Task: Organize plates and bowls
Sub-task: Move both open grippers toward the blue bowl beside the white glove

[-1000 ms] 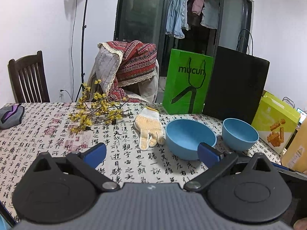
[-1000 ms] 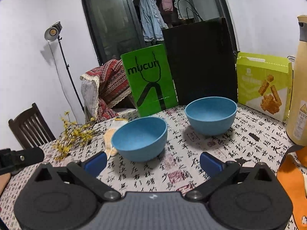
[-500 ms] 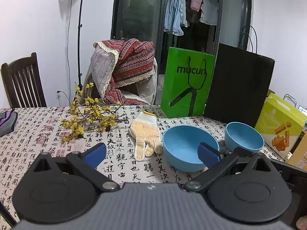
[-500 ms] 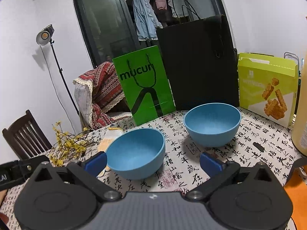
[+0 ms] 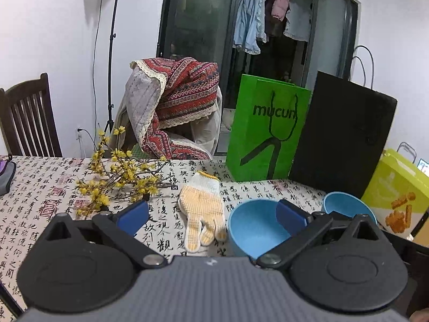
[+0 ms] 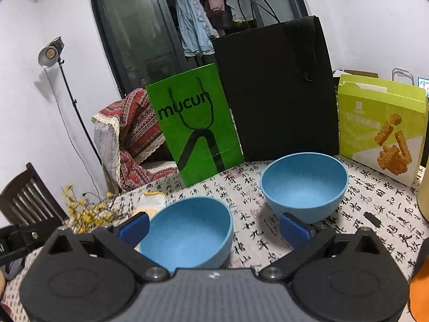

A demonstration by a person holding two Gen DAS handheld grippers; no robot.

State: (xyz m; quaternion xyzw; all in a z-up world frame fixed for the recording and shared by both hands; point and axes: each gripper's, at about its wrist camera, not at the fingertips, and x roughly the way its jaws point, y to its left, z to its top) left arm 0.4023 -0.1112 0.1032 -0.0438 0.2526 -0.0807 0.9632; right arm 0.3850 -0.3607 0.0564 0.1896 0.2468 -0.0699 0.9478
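Bowls are what matters on this desk (image 6: 348,214): two plain blue ones, both upright and empty, sitting apart on the calligraphy-print cloth in front of the green paper bag (image 6: 195,126) and the black bag (image 6: 276,88). The near bowl (image 6: 187,230) lies just ahead of the right gripper (image 6: 214,229), partly between its spread fingers, while the far bowl (image 6: 304,185) sits further back and to the right, close to the yellow-green snack box (image 6: 380,128). From the left gripper (image 5: 211,214), whose fingers are also wide open and holding nothing, the near bowl (image 5: 254,228) sits off to the right, beside a knitted work glove (image 5: 203,209) and a sprig of yellow flowers (image 5: 118,179). I see no plates anywhere. The bowls look matte and thin-walled, likely light plastic or fibre composite, stiff and not very fragile, with smooth curved sides that would slip out of a squeeze across the belly. The rim is the sensible hold, one finger inside and one outside the wall. Being light, a bowl may skid or tip on the cloth if nudged first, and nesting one in the other seems the likely goal.
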